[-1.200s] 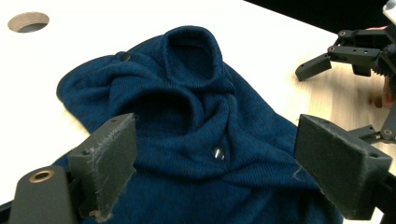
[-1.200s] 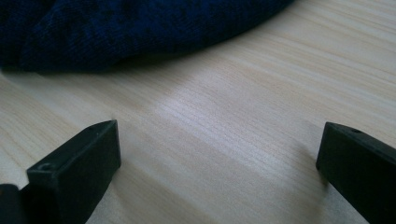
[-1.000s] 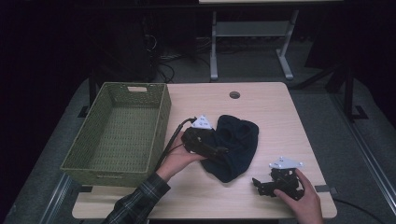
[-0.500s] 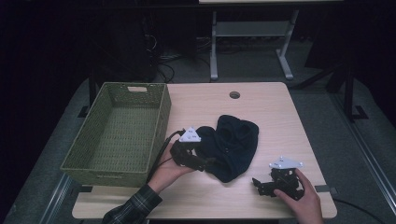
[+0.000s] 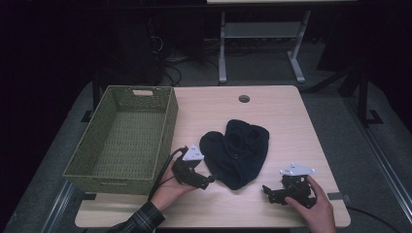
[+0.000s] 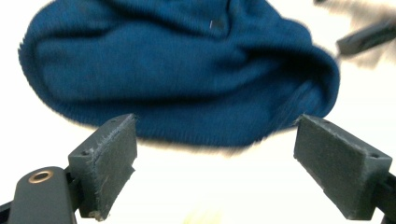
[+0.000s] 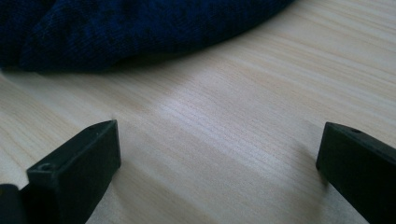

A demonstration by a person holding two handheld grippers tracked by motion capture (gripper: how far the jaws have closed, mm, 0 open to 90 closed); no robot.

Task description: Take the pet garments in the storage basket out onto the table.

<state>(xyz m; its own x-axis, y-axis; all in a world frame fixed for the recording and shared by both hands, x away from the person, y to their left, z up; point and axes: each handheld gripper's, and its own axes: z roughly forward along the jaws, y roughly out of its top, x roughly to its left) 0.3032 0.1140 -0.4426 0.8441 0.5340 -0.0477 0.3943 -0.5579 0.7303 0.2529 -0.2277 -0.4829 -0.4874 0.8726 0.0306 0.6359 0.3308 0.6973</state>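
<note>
Pale wood grain runs across the table [image 5: 272,116], which carries everything here. The largest thing on it is the green woven basket [image 5: 121,138], empty and standing along the left side. Beside it, near the middle, lies the dark blue knit hat [image 5: 237,150], flat and crumpled, its long axis running from the near left toward the far right.

The left gripper [image 5: 208,181] sits just at the hat's near left edge, between hat and basket, pointing at the knit. In the left gripper view the hat [image 6: 177,70] lies straight ahead of its widely parted jaws, which hold nothing, with a strip of bare table before the hem. The right gripper [image 5: 266,190] rests low on the table to the hat's near right, a little apart from it, jaws also spread wide and empty; in its own view the hat [image 7: 121,28] shows further ahead.

The left looks nearer for a grasp, and nothing stands between it and the hem.
</note>
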